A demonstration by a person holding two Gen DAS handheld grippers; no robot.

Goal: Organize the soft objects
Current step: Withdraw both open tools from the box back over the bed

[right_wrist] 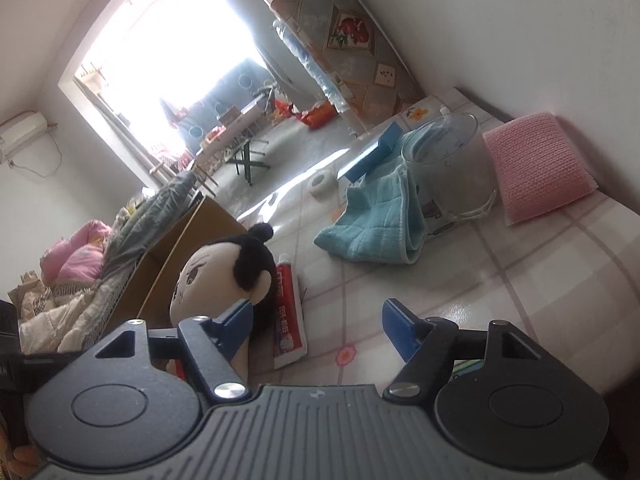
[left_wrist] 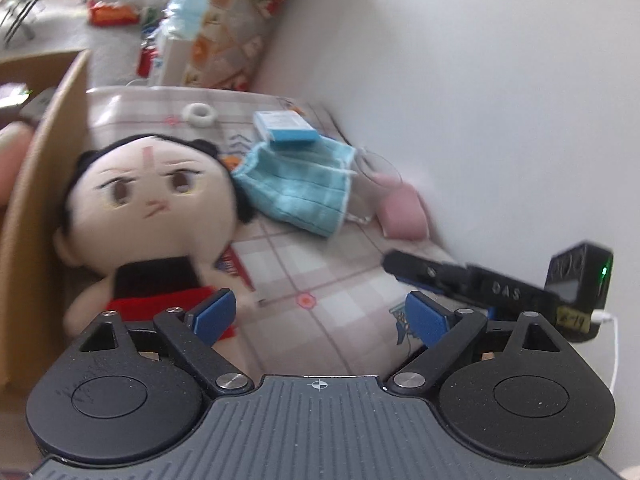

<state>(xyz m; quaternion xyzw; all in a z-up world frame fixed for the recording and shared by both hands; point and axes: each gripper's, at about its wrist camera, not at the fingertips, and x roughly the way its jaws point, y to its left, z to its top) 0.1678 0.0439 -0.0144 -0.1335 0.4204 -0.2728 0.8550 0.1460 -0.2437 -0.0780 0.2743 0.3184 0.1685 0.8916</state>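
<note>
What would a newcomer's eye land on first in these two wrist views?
First the doll, black-haired with a frowning face, propped against the cardboard box just ahead of the open left tongs. Next the blue cloth crumpled mid-table, with a clear cup beside it. Then the pink sponge by the wall.
</note>
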